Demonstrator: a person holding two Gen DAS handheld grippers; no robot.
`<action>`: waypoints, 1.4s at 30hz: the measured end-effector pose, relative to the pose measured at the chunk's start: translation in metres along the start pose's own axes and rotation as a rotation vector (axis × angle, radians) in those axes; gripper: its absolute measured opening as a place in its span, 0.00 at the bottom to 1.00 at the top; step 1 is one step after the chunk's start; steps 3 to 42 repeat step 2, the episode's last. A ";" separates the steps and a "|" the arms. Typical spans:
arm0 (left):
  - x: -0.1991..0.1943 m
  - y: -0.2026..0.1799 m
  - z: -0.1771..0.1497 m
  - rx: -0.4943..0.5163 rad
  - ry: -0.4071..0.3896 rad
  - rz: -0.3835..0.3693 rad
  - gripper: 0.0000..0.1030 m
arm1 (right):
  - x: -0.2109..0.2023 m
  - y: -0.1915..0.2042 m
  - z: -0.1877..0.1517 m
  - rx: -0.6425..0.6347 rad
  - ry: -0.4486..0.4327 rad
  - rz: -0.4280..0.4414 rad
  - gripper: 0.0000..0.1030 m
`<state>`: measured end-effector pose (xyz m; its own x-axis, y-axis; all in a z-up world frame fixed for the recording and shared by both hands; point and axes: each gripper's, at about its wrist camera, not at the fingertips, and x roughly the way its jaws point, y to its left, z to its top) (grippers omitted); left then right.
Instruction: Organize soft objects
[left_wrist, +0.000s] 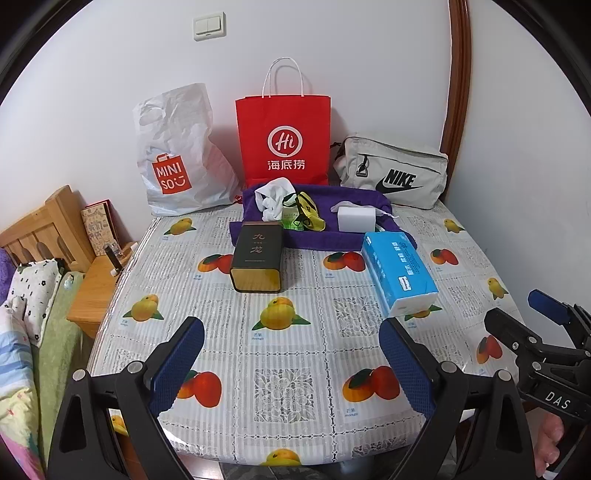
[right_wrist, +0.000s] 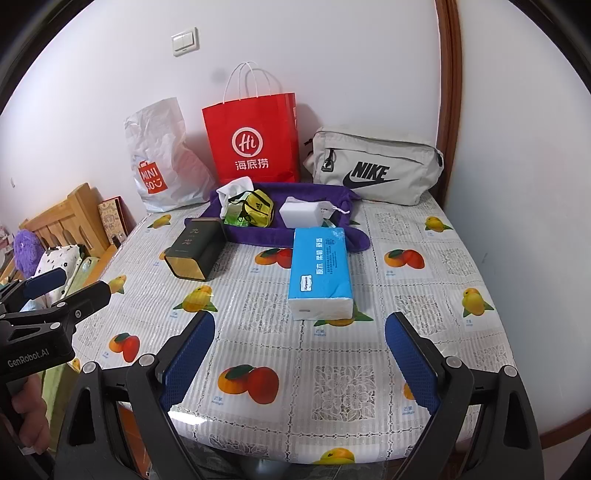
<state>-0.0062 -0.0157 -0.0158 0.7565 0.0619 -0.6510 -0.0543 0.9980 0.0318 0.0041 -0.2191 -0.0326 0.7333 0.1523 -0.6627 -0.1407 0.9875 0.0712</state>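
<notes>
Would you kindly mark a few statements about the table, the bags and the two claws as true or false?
1. Both claws, left and right, are open and empty. True.
2. The tissue pack stands upright. False: it lies flat.
3. The red bag stands between the white bag and the Nike bag. True.
4. The dark tin lies inside the red bag. False: it lies on the tablecloth.
5. The white block rests on the purple cloth. True.
</notes>
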 end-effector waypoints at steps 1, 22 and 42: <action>0.000 -0.001 -0.001 0.001 -0.002 0.000 0.93 | 0.000 0.000 0.000 0.001 0.000 -0.002 0.90; 0.002 -0.002 -0.001 0.001 0.000 0.004 0.93 | 0.001 0.000 0.000 0.001 0.002 -0.001 0.90; 0.002 -0.002 -0.001 0.001 0.000 0.004 0.93 | 0.001 0.000 0.000 0.001 0.002 -0.001 0.90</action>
